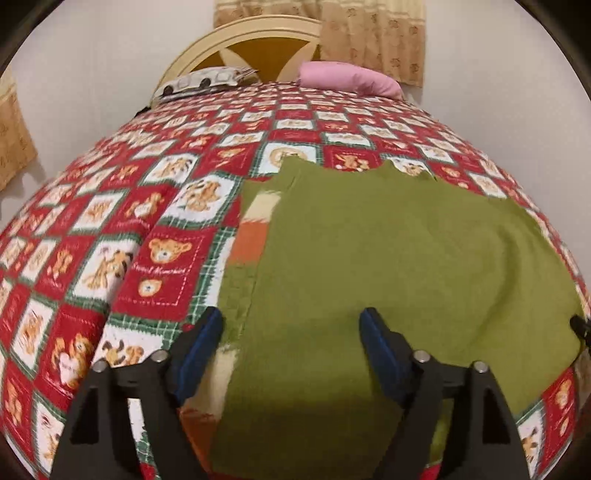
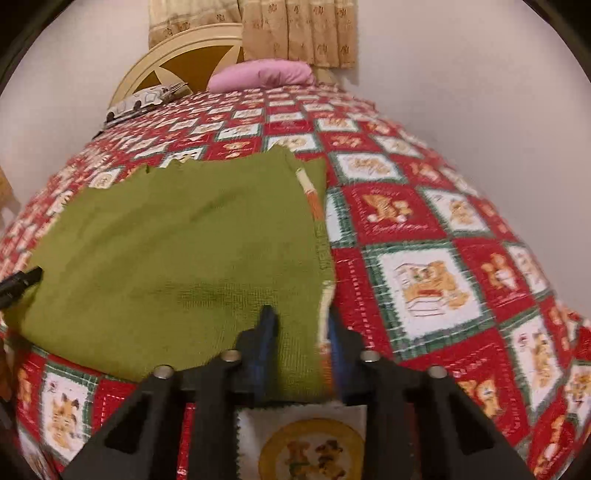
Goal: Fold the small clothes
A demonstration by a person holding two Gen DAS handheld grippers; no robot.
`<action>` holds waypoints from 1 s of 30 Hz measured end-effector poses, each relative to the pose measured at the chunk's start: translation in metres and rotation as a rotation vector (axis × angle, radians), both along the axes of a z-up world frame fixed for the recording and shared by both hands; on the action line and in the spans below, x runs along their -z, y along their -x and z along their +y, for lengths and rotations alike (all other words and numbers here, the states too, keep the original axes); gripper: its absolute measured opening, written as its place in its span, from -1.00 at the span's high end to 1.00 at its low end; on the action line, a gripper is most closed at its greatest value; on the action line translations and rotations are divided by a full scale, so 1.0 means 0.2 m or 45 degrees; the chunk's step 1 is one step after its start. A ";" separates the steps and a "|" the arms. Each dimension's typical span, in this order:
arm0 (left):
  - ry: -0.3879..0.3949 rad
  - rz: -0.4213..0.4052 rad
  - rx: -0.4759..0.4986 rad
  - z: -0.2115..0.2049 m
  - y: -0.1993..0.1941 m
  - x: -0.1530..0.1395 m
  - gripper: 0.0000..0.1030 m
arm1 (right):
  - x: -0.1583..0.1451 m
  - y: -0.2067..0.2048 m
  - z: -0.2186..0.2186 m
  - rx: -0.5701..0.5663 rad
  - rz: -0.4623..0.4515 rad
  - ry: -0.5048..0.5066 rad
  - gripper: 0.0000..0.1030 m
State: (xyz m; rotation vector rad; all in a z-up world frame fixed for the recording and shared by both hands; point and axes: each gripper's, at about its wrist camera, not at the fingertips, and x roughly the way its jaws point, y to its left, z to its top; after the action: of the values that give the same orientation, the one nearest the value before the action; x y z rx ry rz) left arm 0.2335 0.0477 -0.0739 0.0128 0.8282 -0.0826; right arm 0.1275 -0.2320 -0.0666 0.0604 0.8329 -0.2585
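Note:
A green knitted garment (image 1: 388,258) lies spread flat on the bed, with an orange and cream striped part (image 1: 255,229) along its left edge. My left gripper (image 1: 291,328) hovers over its near left part, open wide, nothing between the fingers. In the right wrist view the same garment (image 2: 177,251) fills the left half. My right gripper (image 2: 301,332) is at its near right corner, jaws narrow with the green cloth and its striped hem (image 2: 325,295) pinched between them. The left gripper's tip (image 2: 22,278) shows at the left border of that view.
The bed carries a red, white and green bear-print quilt (image 1: 166,258). At its head lie a pink pillow (image 1: 347,77) and a car-print pillow (image 1: 207,83) against a cream headboard (image 1: 258,37). Curtains (image 2: 295,29) hang behind; a white wall runs along the right.

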 end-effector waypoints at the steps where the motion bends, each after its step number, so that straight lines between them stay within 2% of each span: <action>1: 0.022 0.008 -0.014 0.02 -0.01 0.00 -0.67 | -0.01 0.01 0.00 0.015 -0.006 0.016 0.86; 3: 0.051 0.035 -0.041 0.04 -0.02 0.04 -0.81 | -0.02 0.05 -0.04 0.033 -0.006 -0.021 0.87; 6: 0.141 0.074 -0.038 0.08 -0.03 0.07 -0.84 | -0.01 0.14 -0.12 0.071 -0.013 -0.125 0.88; 8: 0.164 0.074 -0.044 0.09 -0.03 0.08 -0.85 | 0.00 0.19 -0.17 0.088 -0.016 -0.171 0.88; 10: 0.141 0.072 -0.043 0.07 -0.02 0.08 -0.87 | -0.01 0.20 -0.17 0.085 -0.008 -0.152 0.86; 13: 0.122 0.075 -0.051 0.07 -0.02 0.08 -0.93 | -0.03 0.21 -0.16 0.093 -0.006 -0.137 0.74; 15: 0.133 0.077 -0.056 0.08 -0.02 0.08 -0.95 | -0.10 0.25 -0.15 0.143 -0.066 -0.158 0.74; 16: 0.135 0.079 -0.059 0.08 -0.02 0.08 -0.96 | -0.14 0.26 -0.13 0.165 -0.113 -0.118 0.74; 18: 0.127 0.080 -0.066 0.08 -0.02 0.08 -0.99 | -0.23 0.24 -0.06 0.118 -0.208 -0.055 0.73; 21: 0.113 0.082 -0.077 0.08 -0.02 0.08 -1.00 | -0.26 0.09 0.05 -0.028 -0.195 -0.055 0.74; 23: 0.109 0.083 -0.082 0.08 -0.02 0.08 -1.00 | -0.26 -0.07 0.12 -0.102 -0.177 -0.001 0.74; 27: 0.102 0.083 -0.085 0.08 -0.02 0.08 -1.00 | -0.21 -0.38 0.13 -0.136 -0.114 0.081 0.74; 30: 0.101 0.083 -0.084 0.07 -0.02 0.08 -1.00 | -0.07 -0.55 0.04 -0.094 0.006 0.111 0.74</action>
State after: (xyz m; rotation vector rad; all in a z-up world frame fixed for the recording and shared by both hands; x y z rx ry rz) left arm 0.2376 0.0626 -0.0907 -0.0923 0.8892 -0.0534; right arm 0.2381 -0.2233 -0.0530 -0.0527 0.8257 -0.2251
